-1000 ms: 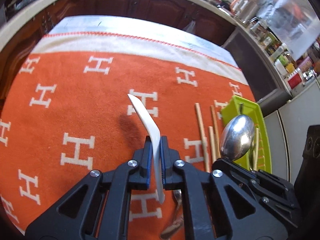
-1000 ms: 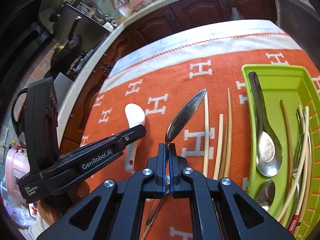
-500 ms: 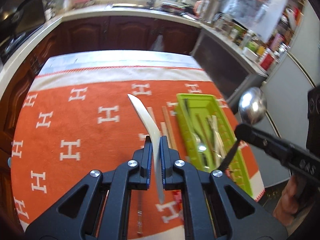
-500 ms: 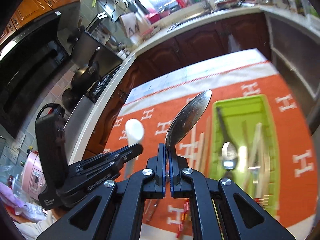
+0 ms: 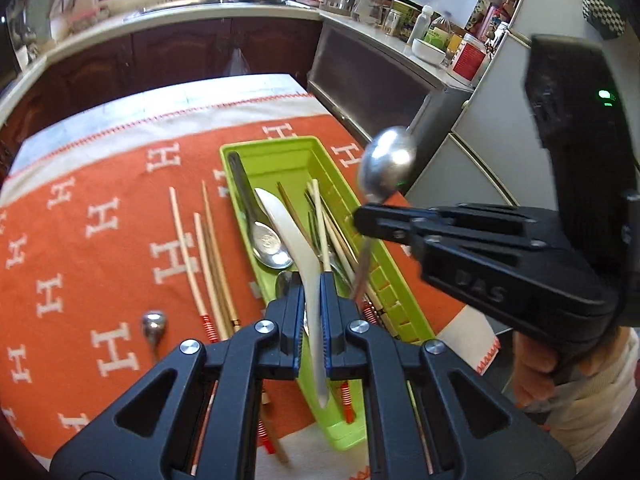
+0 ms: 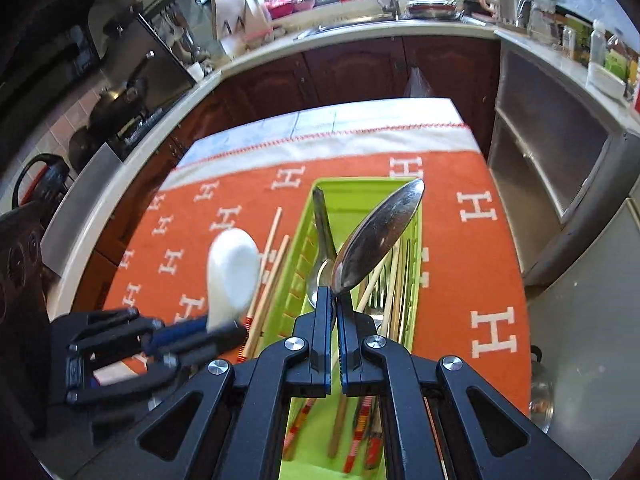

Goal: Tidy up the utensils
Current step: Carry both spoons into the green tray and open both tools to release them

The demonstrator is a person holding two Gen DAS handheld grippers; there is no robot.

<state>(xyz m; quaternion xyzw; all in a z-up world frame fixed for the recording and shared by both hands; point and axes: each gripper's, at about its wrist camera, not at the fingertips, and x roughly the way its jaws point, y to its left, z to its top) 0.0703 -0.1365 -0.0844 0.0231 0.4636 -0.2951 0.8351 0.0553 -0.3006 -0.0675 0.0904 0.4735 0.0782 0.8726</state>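
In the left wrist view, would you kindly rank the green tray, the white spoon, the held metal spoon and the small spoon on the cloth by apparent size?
1. green tray
2. white spoon, though nearness to the camera enlarges it
3. metal spoon
4. small spoon, only partly visible

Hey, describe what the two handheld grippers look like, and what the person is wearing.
Both grippers are matte black plastic with angular cut-out linkages, silver pivot bolts and blue pads lining the fingers. The left gripper and right gripper share this build. The right one's boxy black handle unit carries a green indicator light and embossed lettering on its side. A pale, cream-coloured sleeve covers the person's forearm.
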